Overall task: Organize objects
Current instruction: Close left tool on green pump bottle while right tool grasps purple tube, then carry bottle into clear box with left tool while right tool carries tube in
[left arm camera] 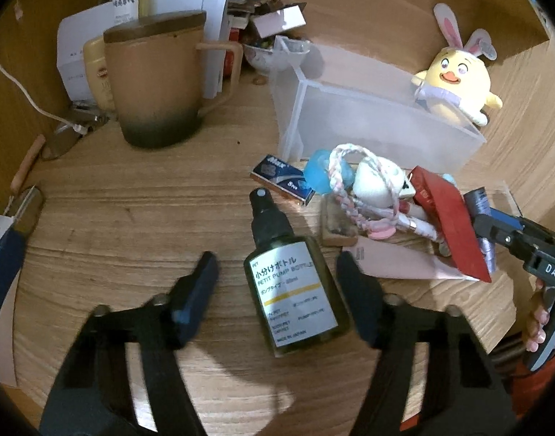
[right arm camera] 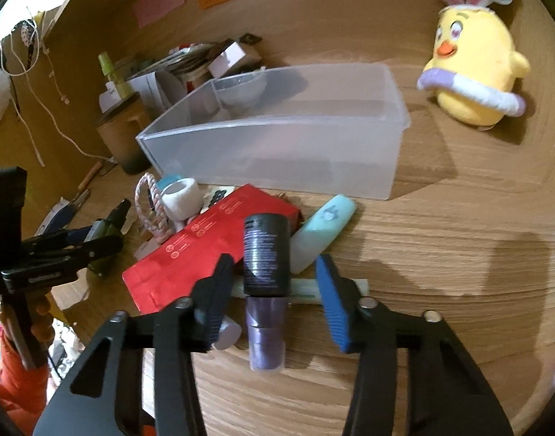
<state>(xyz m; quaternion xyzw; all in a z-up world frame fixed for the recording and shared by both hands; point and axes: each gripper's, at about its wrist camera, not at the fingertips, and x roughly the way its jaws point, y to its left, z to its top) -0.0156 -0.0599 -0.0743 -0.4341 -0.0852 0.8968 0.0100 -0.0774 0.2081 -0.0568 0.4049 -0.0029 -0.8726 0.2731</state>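
My left gripper [left arm camera: 277, 272] is open; a dark green pump bottle [left arm camera: 292, 283] with a white label lies flat on the wood desk between its fingers. My right gripper [right arm camera: 274, 283] is open around a dark purple tube [right arm camera: 266, 290] with a black cap, lying on a red packet [right arm camera: 205, 243]. A translucent plastic bin [right arm camera: 277, 138] stands behind the pile; it also shows in the left wrist view [left arm camera: 368, 116]. The right gripper appears at the right edge of the left wrist view [left arm camera: 502, 232].
A pile lies by the bin: blue small box [left arm camera: 283, 180], braided cord [left arm camera: 344, 189], white tape roll [right arm camera: 179, 196], mint case [right arm camera: 323, 232]. A brown lidded mug [left arm camera: 157, 83], papers and a bowl [left arm camera: 266, 54] stand at the back left. A yellow chick plush [right arm camera: 473, 69] stands right.
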